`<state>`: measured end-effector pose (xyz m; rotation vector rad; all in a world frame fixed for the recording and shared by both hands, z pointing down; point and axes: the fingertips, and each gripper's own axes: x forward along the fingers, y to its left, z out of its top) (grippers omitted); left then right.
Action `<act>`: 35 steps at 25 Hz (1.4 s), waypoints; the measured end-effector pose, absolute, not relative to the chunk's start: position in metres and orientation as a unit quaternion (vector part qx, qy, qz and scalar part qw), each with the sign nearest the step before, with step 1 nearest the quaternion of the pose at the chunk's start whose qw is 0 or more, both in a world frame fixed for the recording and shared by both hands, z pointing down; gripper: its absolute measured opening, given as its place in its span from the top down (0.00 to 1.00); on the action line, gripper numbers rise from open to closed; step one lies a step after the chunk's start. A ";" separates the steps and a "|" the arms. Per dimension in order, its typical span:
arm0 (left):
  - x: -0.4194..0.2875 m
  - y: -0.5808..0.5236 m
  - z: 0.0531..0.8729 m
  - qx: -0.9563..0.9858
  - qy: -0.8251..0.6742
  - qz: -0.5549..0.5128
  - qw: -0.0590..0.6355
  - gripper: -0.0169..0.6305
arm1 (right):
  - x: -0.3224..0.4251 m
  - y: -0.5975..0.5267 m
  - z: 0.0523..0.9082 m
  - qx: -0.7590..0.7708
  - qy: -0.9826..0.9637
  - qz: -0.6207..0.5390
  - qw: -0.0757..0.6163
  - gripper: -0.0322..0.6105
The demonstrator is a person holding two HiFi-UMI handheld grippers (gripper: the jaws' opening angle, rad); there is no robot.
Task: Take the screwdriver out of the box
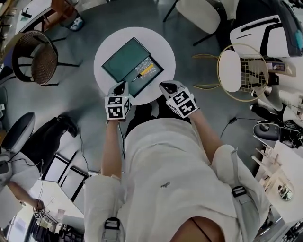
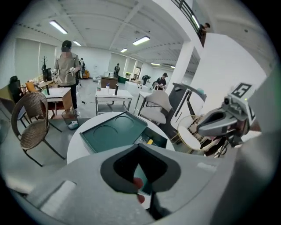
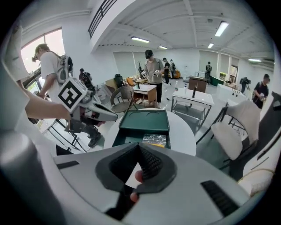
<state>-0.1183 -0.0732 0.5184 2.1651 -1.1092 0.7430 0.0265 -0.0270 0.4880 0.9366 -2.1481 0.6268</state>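
Note:
An open green box (image 1: 124, 62) lies on the round white table (image 1: 106, 49), its lid folded back to the far left. In its tray lies the yellow-handled screwdriver (image 1: 144, 72) beside a clear plastic bag (image 1: 150, 62). My left gripper (image 1: 120, 87) hangs over the table's near edge, just short of the box, jaws together and empty. My right gripper (image 1: 166, 86) hovers at the near right edge, also shut with nothing in it. In the left gripper view the box (image 2: 116, 132) and the screwdriver's handle (image 2: 150, 141) lie beyond the jaws (image 2: 138, 146). The right gripper view shows box (image 3: 145, 121) and bag (image 3: 153, 139) ahead.
A wicker chair (image 1: 35, 56) stands left of the table, a gold wire chair with a white seat (image 1: 239, 71) to its right, and a white chair (image 1: 199, 14) beyond. A backpack (image 1: 265, 33) lies far right. Other people (image 2: 66, 66) stand among desks farther off.

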 end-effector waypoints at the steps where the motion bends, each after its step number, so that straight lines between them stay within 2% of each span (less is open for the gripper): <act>1: -0.117 -0.068 0.511 0.812 -0.424 0.266 0.299 0.96 | 0.025 -0.031 0.489 0.345 -0.836 0.232 0.359 0.94; 7: -0.099 -0.038 0.476 0.793 -0.464 0.201 0.339 0.96 | 0.012 -0.051 0.493 0.243 -0.862 0.179 0.407 0.93; 14: -0.091 -0.029 0.457 0.748 -0.538 0.160 0.355 0.96 | 0.004 -0.081 0.518 0.126 -0.869 0.120 0.463 0.87; 22: -0.080 -0.008 0.442 0.660 -0.639 0.103 0.382 0.96 | -0.006 -0.089 0.562 -0.035 -0.856 -0.002 0.515 0.79; 25: -0.075 -0.002 0.436 0.639 -0.662 0.093 0.379 0.96 | -0.011 -0.092 0.576 -0.066 -0.847 -0.036 0.527 0.76; 35: -0.083 0.036 0.439 0.553 -0.730 0.074 0.394 0.96 | -0.040 -0.093 0.629 -0.131 -0.793 -0.173 0.569 0.75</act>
